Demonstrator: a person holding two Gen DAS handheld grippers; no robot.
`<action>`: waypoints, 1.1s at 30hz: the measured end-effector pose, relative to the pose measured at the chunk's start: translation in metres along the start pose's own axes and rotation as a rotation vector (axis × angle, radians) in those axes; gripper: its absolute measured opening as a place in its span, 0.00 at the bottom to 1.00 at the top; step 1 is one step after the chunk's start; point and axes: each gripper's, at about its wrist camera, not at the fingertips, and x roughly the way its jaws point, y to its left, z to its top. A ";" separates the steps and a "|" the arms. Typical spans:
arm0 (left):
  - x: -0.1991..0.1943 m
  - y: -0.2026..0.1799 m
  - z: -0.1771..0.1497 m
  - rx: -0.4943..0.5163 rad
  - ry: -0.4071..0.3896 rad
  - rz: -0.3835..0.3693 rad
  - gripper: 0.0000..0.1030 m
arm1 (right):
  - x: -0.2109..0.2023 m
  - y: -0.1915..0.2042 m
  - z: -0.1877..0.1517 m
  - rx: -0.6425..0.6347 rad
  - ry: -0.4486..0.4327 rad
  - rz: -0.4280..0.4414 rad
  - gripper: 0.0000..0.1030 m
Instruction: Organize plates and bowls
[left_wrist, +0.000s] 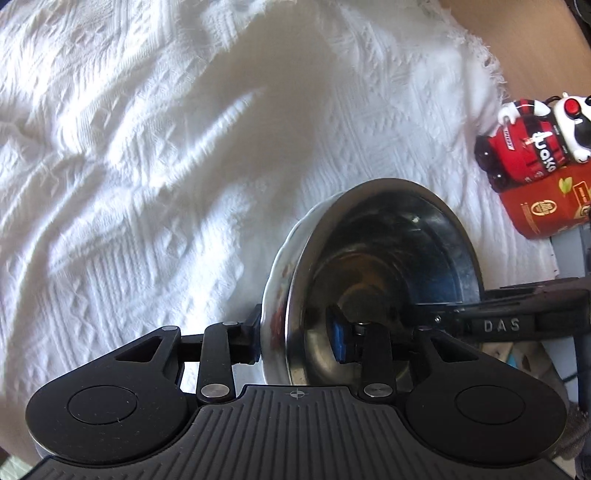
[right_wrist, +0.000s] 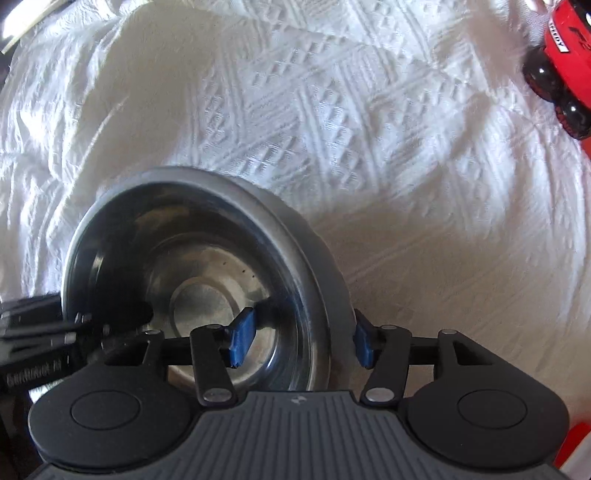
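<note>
On the white cloth: steel bowl (right_wrist: 207, 280) between two hand-held grippers.
Left hand-held gripper (left_wrist: 297, 341) at nine o'clock and right hand-held gripper (right_wrist: 301, 341) at three o'clock straddle its rim, part-open, pads loose.

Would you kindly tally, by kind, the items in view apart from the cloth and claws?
Steel bowl: 1
White dish beneath it: 1
Red toy car: 1
Black-and-white figurine: 1
Red carton: 1
Total: 5
</note>
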 end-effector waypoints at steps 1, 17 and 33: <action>0.000 -0.001 0.001 0.009 0.006 -0.002 0.36 | 0.000 0.003 0.000 0.003 -0.004 0.005 0.54; -0.053 -0.006 0.002 0.173 -0.155 -0.014 0.36 | -0.023 0.011 -0.018 0.034 -0.169 -0.091 0.54; -0.064 -0.131 -0.038 0.403 -0.233 -0.175 0.31 | -0.159 -0.056 -0.124 0.169 -0.708 -0.200 0.58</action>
